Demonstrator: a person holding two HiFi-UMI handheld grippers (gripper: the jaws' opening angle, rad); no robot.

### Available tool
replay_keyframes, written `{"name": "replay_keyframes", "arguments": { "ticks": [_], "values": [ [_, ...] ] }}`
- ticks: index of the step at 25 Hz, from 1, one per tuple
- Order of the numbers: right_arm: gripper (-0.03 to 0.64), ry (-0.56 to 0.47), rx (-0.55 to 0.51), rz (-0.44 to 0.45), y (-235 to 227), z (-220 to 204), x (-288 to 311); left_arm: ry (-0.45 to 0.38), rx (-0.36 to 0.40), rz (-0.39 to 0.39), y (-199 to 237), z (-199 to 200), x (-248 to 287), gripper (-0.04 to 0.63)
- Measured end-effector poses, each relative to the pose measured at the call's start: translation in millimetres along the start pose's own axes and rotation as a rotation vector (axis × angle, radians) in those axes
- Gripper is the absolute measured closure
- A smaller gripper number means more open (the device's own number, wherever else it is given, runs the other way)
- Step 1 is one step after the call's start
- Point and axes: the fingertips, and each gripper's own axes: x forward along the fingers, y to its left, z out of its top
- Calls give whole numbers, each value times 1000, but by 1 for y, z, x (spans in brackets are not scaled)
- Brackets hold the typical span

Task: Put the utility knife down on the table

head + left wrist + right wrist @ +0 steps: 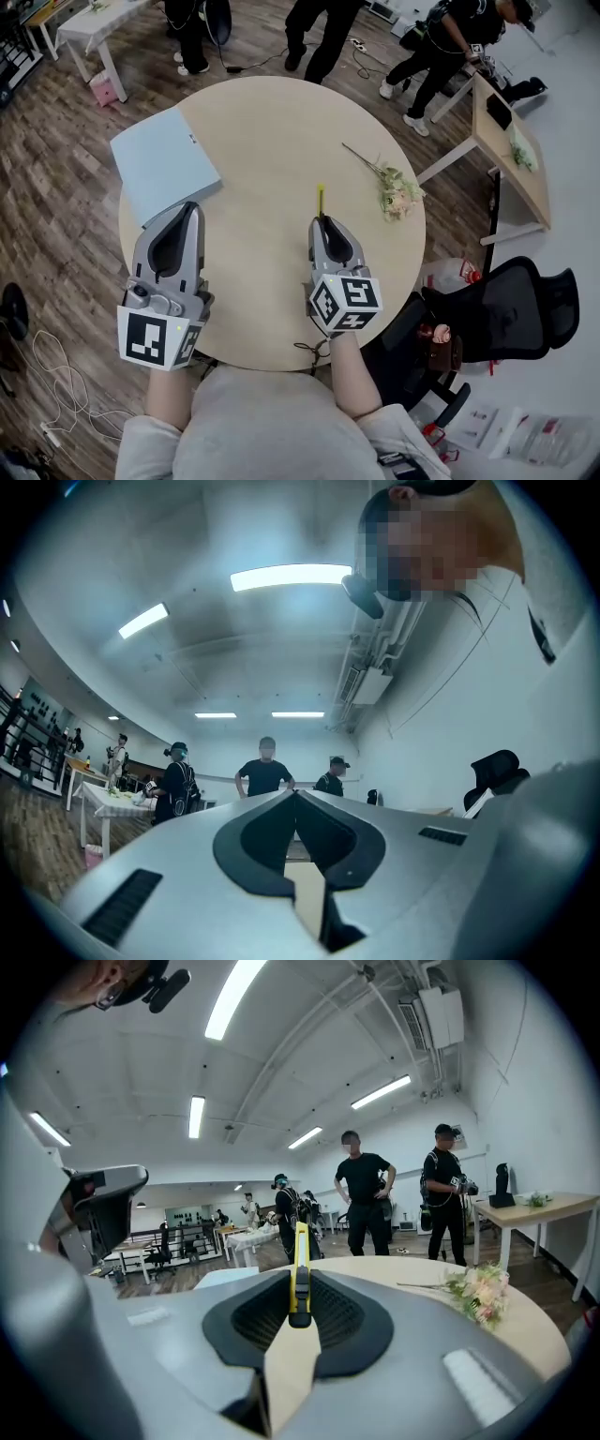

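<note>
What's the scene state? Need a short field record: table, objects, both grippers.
surface: round wooden table
task object: yellow utility knife, not yet laid down
right gripper: shut on the utility knife, which sticks out past the jaw tips over the table's middle
left gripper: jaws together, nothing between them, over the table's left side
other items: light blue folder at the left edge of the table; flower sprig at the right

You're in an open-plan office or lab: white desks (94, 23), an office chair (525, 309), ceiling strip lights (291, 576), people standing about (364, 1190).
</note>
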Motion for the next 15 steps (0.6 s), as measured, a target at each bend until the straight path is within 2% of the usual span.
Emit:
{"name": "replay_keyframes", "arguments": {
  "ticks": [15],
  "values": [
    [543, 300, 20, -15, 7, -118, 69, 79, -48, 31, 48, -42, 0, 586]
  ]
}}
